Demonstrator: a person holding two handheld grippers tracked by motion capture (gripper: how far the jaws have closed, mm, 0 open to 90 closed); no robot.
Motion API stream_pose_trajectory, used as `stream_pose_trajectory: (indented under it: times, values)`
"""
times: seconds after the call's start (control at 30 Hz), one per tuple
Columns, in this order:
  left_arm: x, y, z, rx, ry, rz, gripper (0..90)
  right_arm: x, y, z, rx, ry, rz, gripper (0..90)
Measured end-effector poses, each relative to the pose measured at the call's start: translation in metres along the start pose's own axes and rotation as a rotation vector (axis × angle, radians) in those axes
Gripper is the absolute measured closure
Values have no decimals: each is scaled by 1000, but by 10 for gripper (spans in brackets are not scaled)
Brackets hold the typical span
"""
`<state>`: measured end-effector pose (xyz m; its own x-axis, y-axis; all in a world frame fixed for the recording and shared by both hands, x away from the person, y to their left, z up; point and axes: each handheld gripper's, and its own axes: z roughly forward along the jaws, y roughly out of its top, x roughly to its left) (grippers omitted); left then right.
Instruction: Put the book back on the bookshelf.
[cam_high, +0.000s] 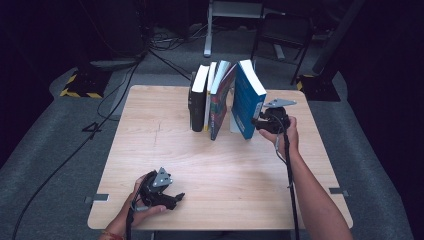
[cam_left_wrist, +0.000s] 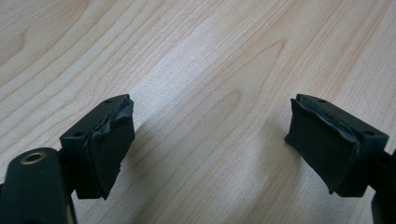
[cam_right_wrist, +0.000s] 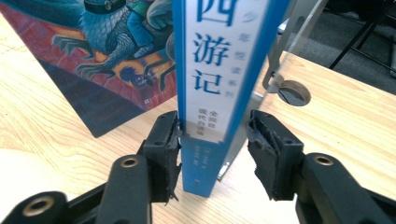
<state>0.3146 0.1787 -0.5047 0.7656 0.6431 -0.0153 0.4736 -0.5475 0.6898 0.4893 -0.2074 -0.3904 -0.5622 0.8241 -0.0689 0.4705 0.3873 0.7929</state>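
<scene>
At the near edge of the counter (cam_high: 225, 170) the left tool (cam_high: 172, 197) is held low in the person's left hand (cam_high: 142, 200), idle and well apart from the books. In the left gripper view its jaws stand wide open over bare wood, with nothing between them.

Farther off, toward the right side, the right tool (cam_high: 261, 122) is held in the right hand (cam_high: 287, 132) against the blue book (cam_high: 247, 97), the rightmost in a row of standing books. That book stands on the counter and tilts a little, its top leaning away from the rest. In the right gripper view the blue-and-white spine (cam_right_wrist: 210, 70) rises between the jaws: the left pad (cam_right_wrist: 163, 149) sits against or just beside the cover, while a clear gap is seen between the right pad (cam_right_wrist: 268, 154) and the book. The jaws are about half open, and the book is judged to be released rather than gripped.

Beyond it the book with the illustrated cover (cam_high: 218, 100) leans, then a white book (cam_high: 211, 92) and a black book (cam_high: 198, 102) stand upright. A clear bookend (cam_right_wrist: 285, 51) is seen just behind the blue book.

The step in hand is judged to be the letting-go of the blue book at the end of the row. The next move would call for the right tool to be drawn straight back along the spine, without the tilted book being nudged over.
</scene>
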Motion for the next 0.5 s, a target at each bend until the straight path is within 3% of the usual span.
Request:
stream_pose_trajectory:
  times: [0.13,0.37,0.5]
  values:
    - [0,0,0,0,0,0,146,-2,1,-10,5,-10,-46,484]
    - [0,0,0,0,-2,3,146,-4,0,-23,7,-18,-86,439]
    - [0,0,0,0,-2,4,146,-1,-1,-31,38,-31,-126,413]
